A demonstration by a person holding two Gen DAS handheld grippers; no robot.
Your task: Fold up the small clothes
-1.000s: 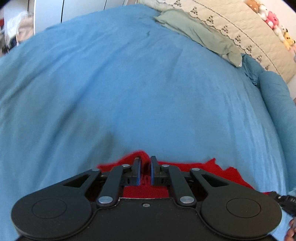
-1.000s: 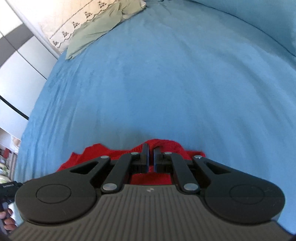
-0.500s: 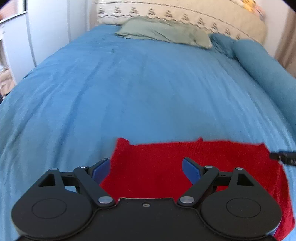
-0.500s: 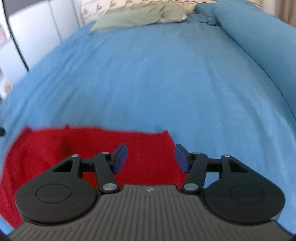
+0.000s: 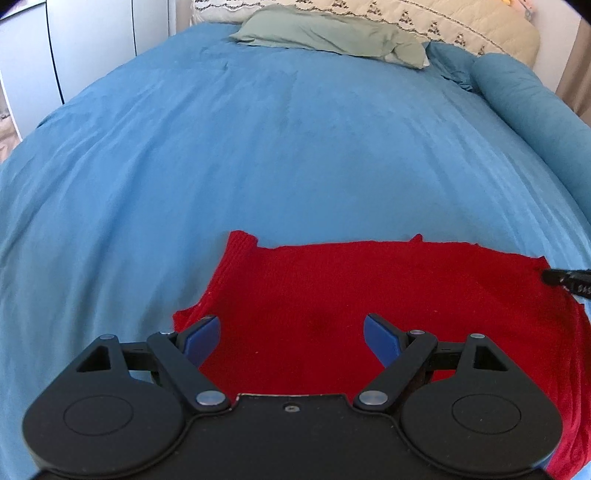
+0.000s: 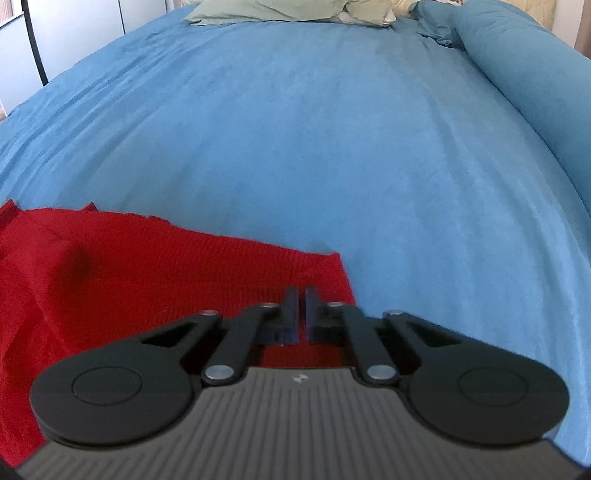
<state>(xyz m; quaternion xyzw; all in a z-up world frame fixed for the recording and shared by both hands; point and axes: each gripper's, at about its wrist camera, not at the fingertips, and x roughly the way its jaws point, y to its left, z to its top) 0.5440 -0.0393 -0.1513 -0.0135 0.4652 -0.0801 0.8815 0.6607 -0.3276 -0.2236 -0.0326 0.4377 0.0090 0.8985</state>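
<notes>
Left wrist cam: I see red knit garment (image 5: 369,295) flat on blue bedspread (image 5: 258,147), near edge. My left gripper (image 5: 291,332) spread wide above it, holding nothing. Right gripper (image 6: 301,306) pinched together at garment's rt corner; can't tell if cloth's caught.

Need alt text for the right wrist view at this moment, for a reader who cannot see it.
The right gripper has its jaws nearly closed over the right corner of a red knit garment lying flat on a blue bedspread; whether they pinch the fabric cannot be told. A green pillow lies at the far end, a blue bolster along the right.
</notes>
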